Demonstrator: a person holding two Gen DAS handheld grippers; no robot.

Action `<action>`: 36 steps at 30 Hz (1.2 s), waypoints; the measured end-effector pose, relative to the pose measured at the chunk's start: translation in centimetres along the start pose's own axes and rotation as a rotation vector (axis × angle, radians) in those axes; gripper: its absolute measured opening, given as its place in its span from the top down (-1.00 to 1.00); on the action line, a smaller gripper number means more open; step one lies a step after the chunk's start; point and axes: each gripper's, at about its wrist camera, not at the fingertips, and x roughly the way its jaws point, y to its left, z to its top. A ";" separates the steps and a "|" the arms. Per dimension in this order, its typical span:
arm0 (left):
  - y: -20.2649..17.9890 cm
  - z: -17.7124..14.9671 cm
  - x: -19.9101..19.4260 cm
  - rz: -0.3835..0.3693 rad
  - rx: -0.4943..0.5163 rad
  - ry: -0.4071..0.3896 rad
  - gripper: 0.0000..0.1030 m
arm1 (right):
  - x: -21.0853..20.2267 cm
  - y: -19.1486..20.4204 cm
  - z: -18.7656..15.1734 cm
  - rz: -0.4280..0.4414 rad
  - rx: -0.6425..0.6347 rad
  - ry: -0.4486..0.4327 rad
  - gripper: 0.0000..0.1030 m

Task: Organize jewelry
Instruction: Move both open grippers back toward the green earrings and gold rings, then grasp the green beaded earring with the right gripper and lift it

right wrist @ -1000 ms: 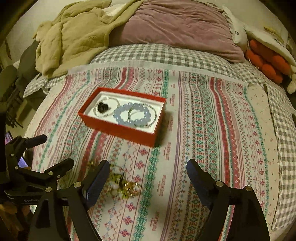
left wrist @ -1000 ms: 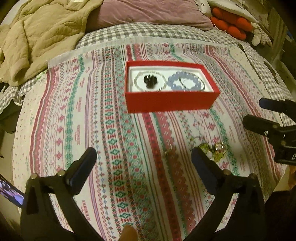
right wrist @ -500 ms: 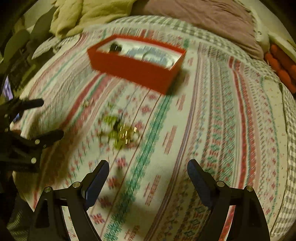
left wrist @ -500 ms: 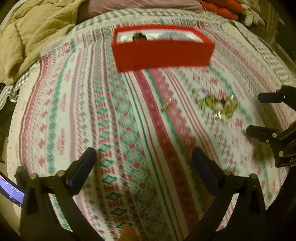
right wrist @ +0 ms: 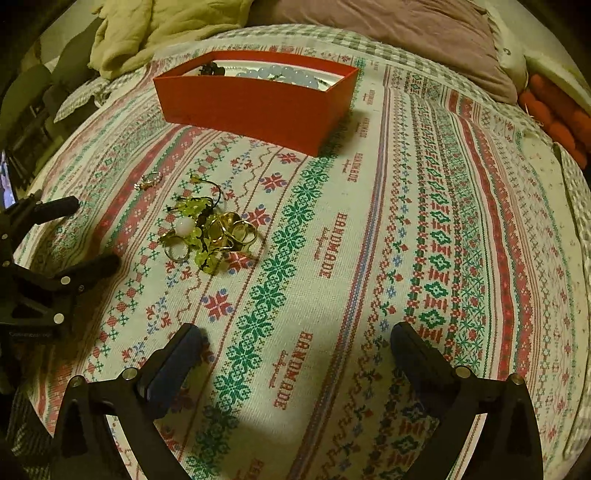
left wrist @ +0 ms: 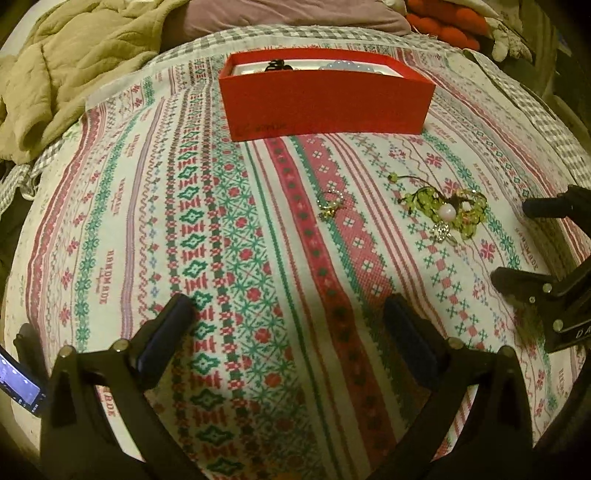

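Observation:
A red jewelry box stands on the patterned cloth at the far middle, also in the right wrist view; a blue bead bracelet and a dark piece show over its rim. A tangle of green beads, a white bead and gold rings lies on the cloth, also in the left wrist view. A small ring lies apart, left of it. My left gripper is open and empty, low over the cloth. My right gripper is open and empty, right of the tangle.
A beige blanket is bunched at the far left. A mauve pillow and an orange plush lie at the back. A phone screen glows at the left edge. The patterned cloth covers the bed.
Both grippers have dropped lower and closer to the cloth, so the box now shows from the side. The tangle and the ring lie nearer. Both grippers stay open.

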 end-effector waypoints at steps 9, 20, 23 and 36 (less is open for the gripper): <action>0.1 0.4 -0.1 -0.007 0.002 0.020 -1.00 | -0.9 0.3 0.9 0.061 0.043 0.009 -0.66; -0.2 0.4 -0.5 -0.025 0.024 0.029 -0.98 | -0.7 1.5 3.0 0.226 0.069 -0.008 0.38; -0.2 0.3 -0.5 -0.028 0.023 0.030 -0.98 | -0.6 2.2 3.5 0.237 0.072 -0.015 0.56; -1.2 1.0 -0.9 -0.101 0.034 0.015 -0.77 | -1.2 -0.1 3.3 0.161 0.111 -0.027 0.84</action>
